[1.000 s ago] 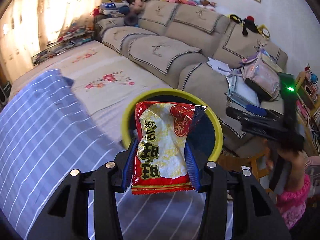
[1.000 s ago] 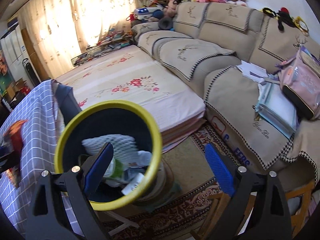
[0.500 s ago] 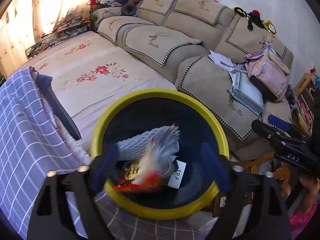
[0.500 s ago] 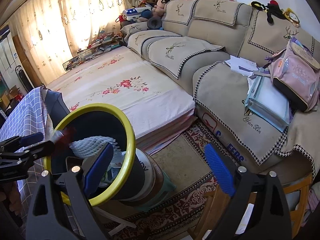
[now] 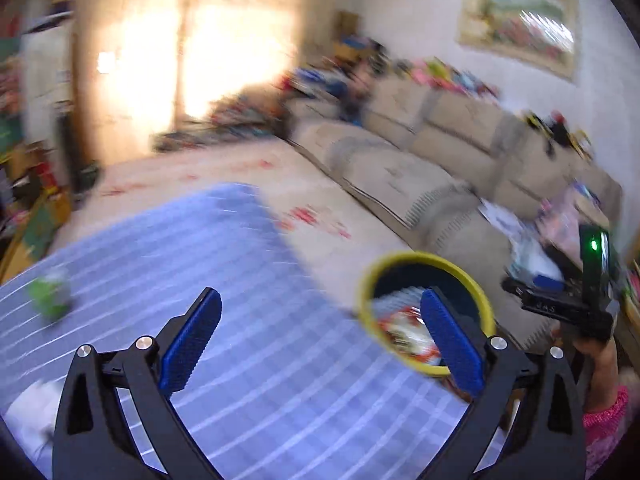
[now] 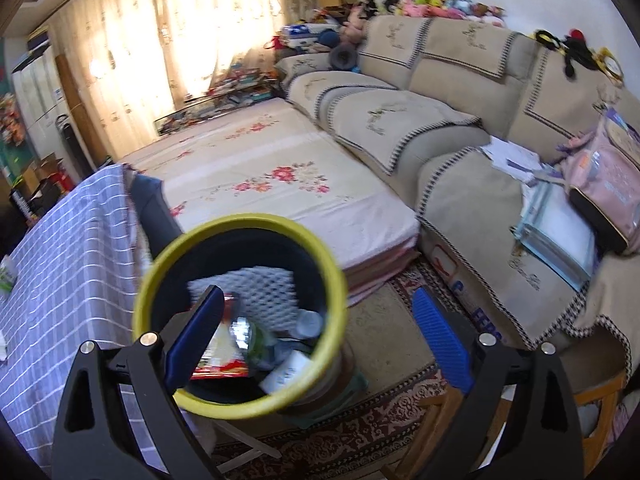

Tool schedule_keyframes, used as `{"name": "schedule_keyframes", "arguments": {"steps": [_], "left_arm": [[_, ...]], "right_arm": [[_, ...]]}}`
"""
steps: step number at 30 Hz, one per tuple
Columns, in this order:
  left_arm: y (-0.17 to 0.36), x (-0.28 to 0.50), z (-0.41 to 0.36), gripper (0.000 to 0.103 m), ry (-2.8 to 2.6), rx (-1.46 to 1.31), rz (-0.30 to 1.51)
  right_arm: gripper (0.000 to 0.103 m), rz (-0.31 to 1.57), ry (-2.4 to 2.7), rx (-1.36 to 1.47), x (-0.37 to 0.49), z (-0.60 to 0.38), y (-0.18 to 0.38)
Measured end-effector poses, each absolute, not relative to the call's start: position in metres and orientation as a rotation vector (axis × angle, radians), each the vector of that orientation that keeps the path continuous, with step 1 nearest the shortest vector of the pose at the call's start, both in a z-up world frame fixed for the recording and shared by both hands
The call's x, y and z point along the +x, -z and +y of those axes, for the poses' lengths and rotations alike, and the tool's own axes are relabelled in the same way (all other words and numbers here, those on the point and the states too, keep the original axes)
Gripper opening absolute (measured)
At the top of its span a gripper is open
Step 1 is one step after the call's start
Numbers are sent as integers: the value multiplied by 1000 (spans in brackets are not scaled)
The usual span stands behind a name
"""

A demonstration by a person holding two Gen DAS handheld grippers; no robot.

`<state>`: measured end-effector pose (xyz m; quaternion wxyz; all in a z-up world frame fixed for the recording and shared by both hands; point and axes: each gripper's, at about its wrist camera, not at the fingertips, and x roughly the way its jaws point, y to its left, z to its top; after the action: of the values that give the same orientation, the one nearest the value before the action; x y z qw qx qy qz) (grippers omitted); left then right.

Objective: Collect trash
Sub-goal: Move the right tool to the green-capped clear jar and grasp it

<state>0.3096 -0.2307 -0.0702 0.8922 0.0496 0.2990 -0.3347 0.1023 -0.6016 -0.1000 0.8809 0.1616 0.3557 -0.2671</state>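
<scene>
A dark bin with a yellow rim (image 5: 424, 257) stands beside the checked blue tablecloth (image 5: 260, 360). The red and yellow snack bag (image 5: 404, 330) lies inside it. My left gripper (image 5: 319, 294) hangs over the cloth left of the bin, its jaws opening wide with nothing between them. A green wrapper (image 5: 52, 294) lies on the cloth at far left. In the right wrist view my right gripper (image 6: 317, 291) hovers above the bin's rim (image 6: 240, 222), jaws opening slightly, holding nothing. Below it are the snack bag (image 6: 218, 354), a white foam net (image 6: 256, 280) and a bottle (image 6: 308, 322).
A beige sofa (image 6: 460, 92) with a pink backpack (image 6: 612, 172) and papers runs along the right. A flowered mattress (image 6: 272, 176) lies behind the bin, a patterned rug (image 6: 380, 420) under it. A person's hand (image 5: 600, 364) holds the right gripper. Something white (image 5: 32, 404) lies at the cloth's near left.
The left gripper let the snack bag drop into the bin, opened wide and swung left and up over the table. The right gripper shifted slightly, so the bin sits more under it.
</scene>
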Motion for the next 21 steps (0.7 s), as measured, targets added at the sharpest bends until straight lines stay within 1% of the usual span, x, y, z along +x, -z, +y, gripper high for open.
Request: {"name": "schedule_keyframes", "arguments": {"steps": [3,10,15,21], "left_arm": [[62,314,-158,98,549,27,580],[71,322,-25,98,225,14,468],[86,342,41,98,91,-77,473],[100,350,71,98,-27,-78,490]], "right_arm": [[90,735,471,292,130,-571,89],[90,712,237,200,196,-488,58],[91,698,73,128,243,-416,41],[92,731,-161,43,300,-327,42]]}}
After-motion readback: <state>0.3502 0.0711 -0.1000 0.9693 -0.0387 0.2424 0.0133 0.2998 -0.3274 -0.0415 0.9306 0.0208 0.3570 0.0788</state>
